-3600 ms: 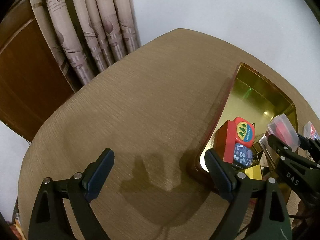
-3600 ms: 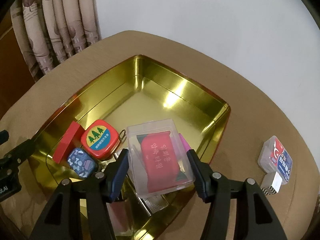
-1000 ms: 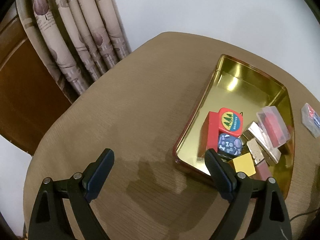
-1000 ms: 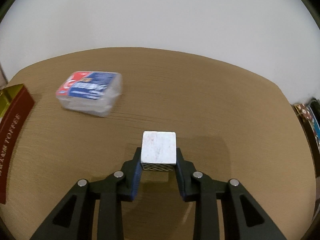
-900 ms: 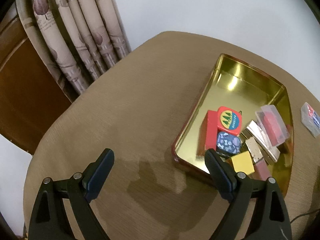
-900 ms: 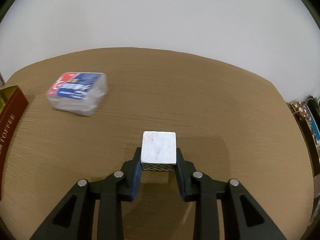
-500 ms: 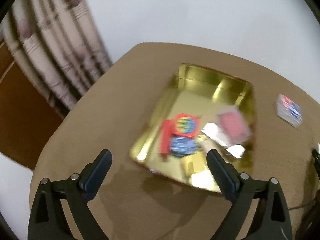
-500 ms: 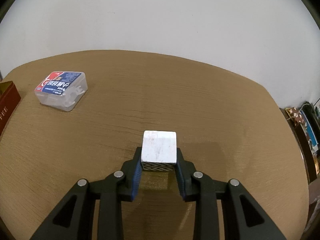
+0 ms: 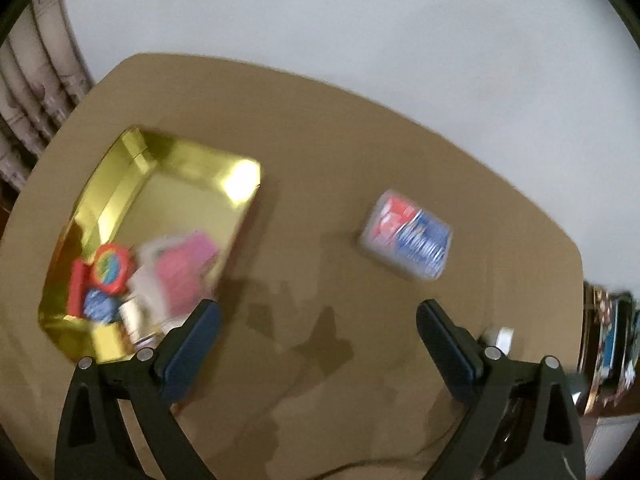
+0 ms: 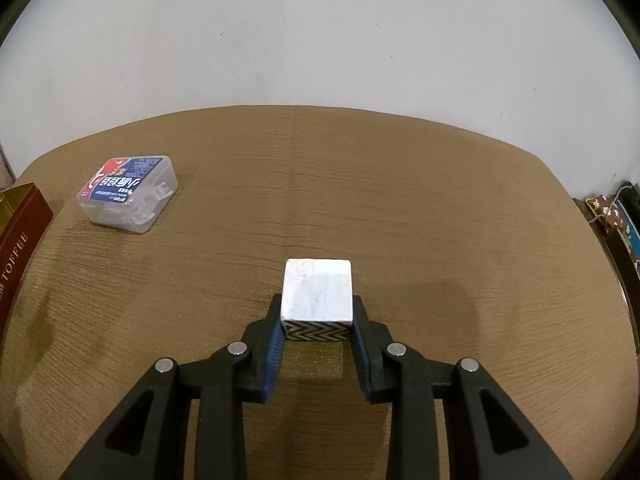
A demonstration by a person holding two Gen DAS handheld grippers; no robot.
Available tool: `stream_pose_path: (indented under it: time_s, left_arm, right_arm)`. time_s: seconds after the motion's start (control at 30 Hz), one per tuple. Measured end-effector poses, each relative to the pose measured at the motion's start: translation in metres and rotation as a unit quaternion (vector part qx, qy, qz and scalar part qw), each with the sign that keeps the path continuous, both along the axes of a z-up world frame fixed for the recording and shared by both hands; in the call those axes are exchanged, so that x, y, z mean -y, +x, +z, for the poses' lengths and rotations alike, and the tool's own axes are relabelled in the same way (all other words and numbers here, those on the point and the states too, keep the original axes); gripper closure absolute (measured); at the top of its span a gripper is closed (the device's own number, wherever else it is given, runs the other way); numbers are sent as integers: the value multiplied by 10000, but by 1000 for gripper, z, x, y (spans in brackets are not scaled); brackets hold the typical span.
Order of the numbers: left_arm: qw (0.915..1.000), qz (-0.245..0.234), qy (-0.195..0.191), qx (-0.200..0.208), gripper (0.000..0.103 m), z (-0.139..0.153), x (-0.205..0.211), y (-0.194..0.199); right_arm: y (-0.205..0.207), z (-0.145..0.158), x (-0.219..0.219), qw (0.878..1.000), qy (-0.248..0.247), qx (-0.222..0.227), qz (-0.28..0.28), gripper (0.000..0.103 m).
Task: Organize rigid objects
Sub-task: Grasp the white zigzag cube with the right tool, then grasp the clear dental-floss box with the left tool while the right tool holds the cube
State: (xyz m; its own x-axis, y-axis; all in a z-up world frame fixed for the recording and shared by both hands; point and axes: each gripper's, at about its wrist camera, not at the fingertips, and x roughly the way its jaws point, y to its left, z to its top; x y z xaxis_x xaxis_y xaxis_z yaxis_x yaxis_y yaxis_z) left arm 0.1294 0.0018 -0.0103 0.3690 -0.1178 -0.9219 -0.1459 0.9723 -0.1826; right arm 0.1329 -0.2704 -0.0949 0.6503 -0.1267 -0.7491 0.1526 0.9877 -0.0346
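My right gripper is shut on a white cube with a black zigzag side and holds it just above the brown table. A clear plastic box with a red and blue label lies to the far left; it also shows, blurred, in the left wrist view. My left gripper is open and empty above the table. The gold tin tray lies to its left and holds several small objects, among them a red round tin and a clear box with red contents.
The tray's red outer wall shows at the left edge of the right wrist view. The table's far edge meets a white wall. Curtains hang at far left. Patterned boxes sit off the table's right side.
The left gripper has swung right, so the tray has shifted to the left of its view and the labelled box has come into the middle. The right gripper keeps the cube and has drifted a little.
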Motion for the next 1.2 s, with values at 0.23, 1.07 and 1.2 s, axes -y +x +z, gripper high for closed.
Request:
stream_pose_path:
  time_s: [0.23, 1.07, 1.2]
  left_arm:
    - [9925, 760, -504, -817, 7, -27, 37, 68]
    - [9650, 1735, -230, -1953, 21, -117, 49, 116]
    - [9796, 1229, 120, -1583, 38, -110, 47, 106]
  right_arm:
    - [2, -4, 10, 10000, 66, 9, 3, 72]
    - [-7, -5, 49, 9992, 401, 81, 47, 70]
    - [-5, -7, 47, 9993, 377, 72, 48, 70]
